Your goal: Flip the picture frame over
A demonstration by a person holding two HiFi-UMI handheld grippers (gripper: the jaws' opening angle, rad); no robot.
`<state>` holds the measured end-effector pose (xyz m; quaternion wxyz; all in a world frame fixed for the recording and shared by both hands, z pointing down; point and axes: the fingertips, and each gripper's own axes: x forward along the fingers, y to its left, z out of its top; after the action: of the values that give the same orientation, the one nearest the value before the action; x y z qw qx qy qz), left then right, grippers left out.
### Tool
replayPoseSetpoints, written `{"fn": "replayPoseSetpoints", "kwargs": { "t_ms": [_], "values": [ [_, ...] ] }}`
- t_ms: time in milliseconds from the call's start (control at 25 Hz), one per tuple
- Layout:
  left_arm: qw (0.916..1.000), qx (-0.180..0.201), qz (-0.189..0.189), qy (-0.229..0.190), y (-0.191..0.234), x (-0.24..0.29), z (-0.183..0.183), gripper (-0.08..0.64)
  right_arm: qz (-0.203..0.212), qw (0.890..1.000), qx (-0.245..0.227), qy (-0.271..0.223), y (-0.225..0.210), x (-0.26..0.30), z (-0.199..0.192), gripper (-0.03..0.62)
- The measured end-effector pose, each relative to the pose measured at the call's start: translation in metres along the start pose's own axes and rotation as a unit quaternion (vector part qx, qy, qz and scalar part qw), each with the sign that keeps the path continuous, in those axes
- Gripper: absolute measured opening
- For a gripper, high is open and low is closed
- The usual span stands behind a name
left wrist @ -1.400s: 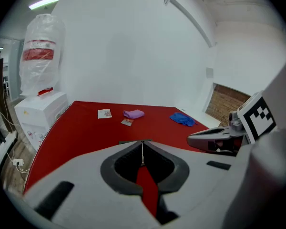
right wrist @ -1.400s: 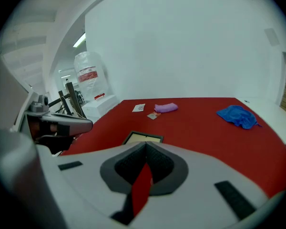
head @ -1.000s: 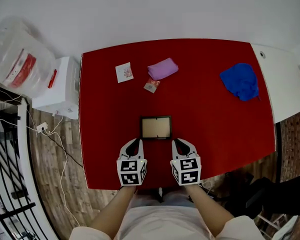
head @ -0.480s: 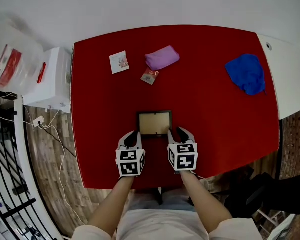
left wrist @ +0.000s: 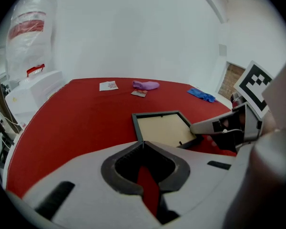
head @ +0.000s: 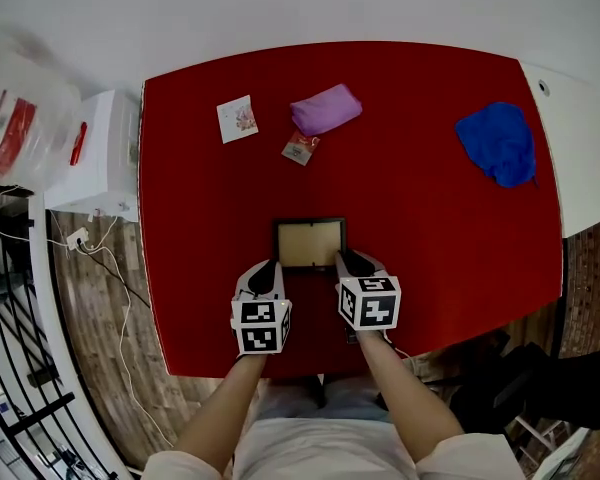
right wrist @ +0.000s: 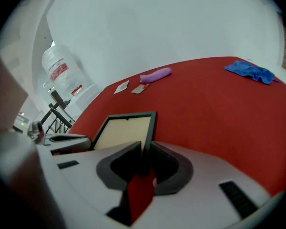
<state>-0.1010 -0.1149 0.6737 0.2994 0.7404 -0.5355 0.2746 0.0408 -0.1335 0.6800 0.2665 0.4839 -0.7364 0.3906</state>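
Observation:
A small black picture frame (head: 310,244) lies flat on the red table (head: 430,248), its beige backing up. The right gripper (head: 345,259) sits at its near right corner. In the right gripper view the frame's right rail (right wrist: 150,128) runs between the jaws of the right gripper (right wrist: 145,144). The jaws are closing, and their tips touch the rail on both sides. The left gripper (head: 264,271) rests just short of the frame's near left corner, shut with nothing in it. In the left gripper view the left gripper (left wrist: 143,143) has the frame (left wrist: 164,129) beyond it.
At the far side of the table lie a purple cloth (head: 325,108), a small packet (head: 300,149) and a white card (head: 238,119). A blue cloth (head: 497,143) lies at the far right. A white appliance (head: 95,153) stands left of the table.
Both grippers came down toward the table. The right gripper opened wide, moved onto the frame's near right corner and narrowed around its rail. The left gripper stayed shut.

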Motion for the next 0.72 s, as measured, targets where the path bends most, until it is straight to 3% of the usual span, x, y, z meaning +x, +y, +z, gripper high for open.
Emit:
{"fn": "replayPoseSetpoints", "kwargs": {
  "t_ms": [120, 400, 600, 720],
  "values": [
    [0.9999, 0.010, 0.000, 0.004, -0.001, 0.000, 0.000, 0.005, -0.008, 1.000, -0.004, -0.007, 0.000, -0.006, 0.006, 0.051],
    [1.0000, 0.008, 0.001, -0.001, 0.003, -0.003, 0.002, 0.003, -0.031, 0.993, -0.092, -0.067, 0.030, -0.037, 0.040, 0.049],
    [0.9998, 0.011, -0.014, -0.006, 0.001, -0.002, 0.007, 0.003, -0.012, 0.988, -0.126, -0.093, 0.064, -0.054, 0.057, 0.051],
    [0.9997, -0.007, -0.024, -0.006, 0.000, -0.003, 0.008, 0.003, -0.005, 0.987, -0.126, -0.096, 0.076, -0.059, 0.061, 0.051]
  ]
}}
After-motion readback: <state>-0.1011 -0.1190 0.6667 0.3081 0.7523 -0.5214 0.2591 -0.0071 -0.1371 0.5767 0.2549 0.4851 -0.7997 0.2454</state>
